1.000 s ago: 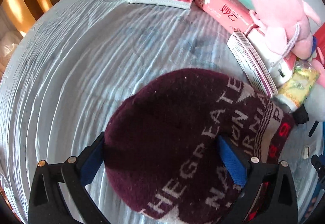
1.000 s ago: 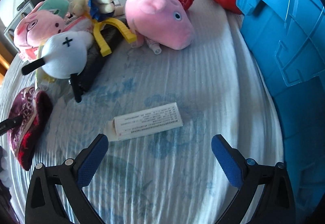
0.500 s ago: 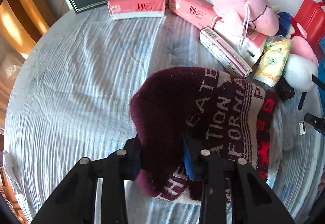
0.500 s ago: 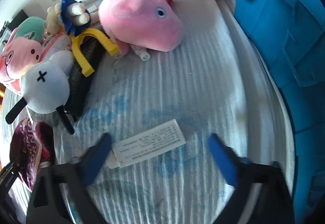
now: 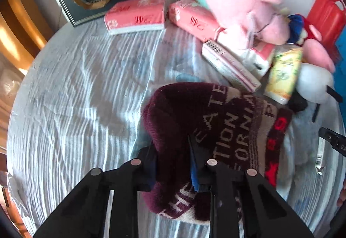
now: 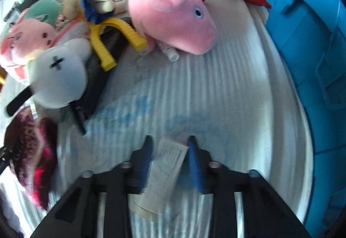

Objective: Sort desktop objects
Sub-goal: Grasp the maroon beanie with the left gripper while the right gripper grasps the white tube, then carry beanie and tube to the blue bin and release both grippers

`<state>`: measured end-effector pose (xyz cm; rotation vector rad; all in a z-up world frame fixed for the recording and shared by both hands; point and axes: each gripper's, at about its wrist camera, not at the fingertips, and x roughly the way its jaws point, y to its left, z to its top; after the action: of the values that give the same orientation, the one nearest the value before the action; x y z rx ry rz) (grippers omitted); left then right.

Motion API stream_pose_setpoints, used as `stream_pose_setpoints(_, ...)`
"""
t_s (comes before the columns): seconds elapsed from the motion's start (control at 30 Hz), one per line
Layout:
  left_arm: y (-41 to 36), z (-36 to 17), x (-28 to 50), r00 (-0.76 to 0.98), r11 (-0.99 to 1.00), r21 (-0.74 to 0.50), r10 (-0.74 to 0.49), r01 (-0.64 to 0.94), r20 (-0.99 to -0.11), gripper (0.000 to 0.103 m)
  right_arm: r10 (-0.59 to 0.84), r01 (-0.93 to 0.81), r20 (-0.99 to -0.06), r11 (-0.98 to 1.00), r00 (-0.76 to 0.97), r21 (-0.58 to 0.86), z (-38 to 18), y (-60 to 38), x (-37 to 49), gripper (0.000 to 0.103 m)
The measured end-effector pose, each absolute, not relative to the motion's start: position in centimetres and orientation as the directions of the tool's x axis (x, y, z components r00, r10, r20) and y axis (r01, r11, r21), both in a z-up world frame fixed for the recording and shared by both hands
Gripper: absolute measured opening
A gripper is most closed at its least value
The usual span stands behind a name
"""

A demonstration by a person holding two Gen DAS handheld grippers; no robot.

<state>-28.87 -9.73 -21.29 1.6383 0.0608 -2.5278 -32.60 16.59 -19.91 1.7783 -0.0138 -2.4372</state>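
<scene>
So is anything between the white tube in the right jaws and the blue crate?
Nothing visible. The right gripper holds the white tube, and only bare striped cloth lies between it and the blue crate on the right. The pink pig plush sits farther back, off that path.

White ribbed sheet [image 5: 82, 91]: tissue packs [image 5: 136, 15], plush pig [image 6: 173, 22], blue crate [image 6: 313, 65] resting on it.

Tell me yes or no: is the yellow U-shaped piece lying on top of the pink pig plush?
No, in the right wrist view the yellow U-shaped piece lies on a dark object beside the pink pig plush, not on top of it.
</scene>
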Motion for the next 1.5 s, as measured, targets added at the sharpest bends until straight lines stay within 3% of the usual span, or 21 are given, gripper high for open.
stream_pose_setpoints(0.37, -8.5, -11.7, -22.1, -0.607, -0.993, -0.004, -0.069, 0.118, -0.792, 0.021, -0.182, 0.206, -0.886, -0.973, -0.427, 0.1, -12.3, 16.1, -25.6, 0.028)
stream_pose_setpoints(0.43, -7.9, -9.4, -20.5, -0.644, -0.994, 0.008, -0.079, 0.113, -0.761, 0.02, -0.204, 0.231, -0.861, -0.967, -0.465, 0.105, -11.0, 16.0, -25.4, 0.028)
stream_pose_setpoints(0.5, -7.3, -7.9, -19.7, -0.679, -0.995, 0.013, -0.08, 0.104, -0.73, 0.012, -0.228, 0.256, -0.833, -0.961, -0.504, 0.107, -11.4, 17.0, -24.7, 0.028)
stream_pose_setpoints(0.87, -0.7, -0.2, -13.5, -0.793, -0.998, 0.052, -0.004, -0.035, -0.609, 0.011, -0.256, 0.292, -0.671, -0.955, -0.696, 0.062, -1.4, 16.2, -15.9, 0.028)
stream_pose_setpoints(1.13, 10.5, 9.8, -11.6, -0.896, -0.969, 0.091, 0.174, -0.23, -0.408, 0.011, -0.181, 0.165, -0.53, -0.983, -0.828, 0.078, 7.7, 24.1, -10.8, 0.028)
stream_pose_setpoints(1.3, 18.9, 17.6, -9.7, -0.91, -0.927, 0.099, 0.328, -0.362, -0.254, 0.011, -0.051, 0.029, -0.432, -0.998, -0.9, 0.058, 13.6, 30.7, -7.2, 0.028)
stream_pose_setpoints(1.5, 29.4, 20.9, -8.4, -0.845, -0.854, 0.092, 0.481, -0.512, -0.236, 0.011, 0.141, -0.16, -0.422, -0.987, -0.896, 0.01, 16.0, 38.9, -5.6, 0.028)
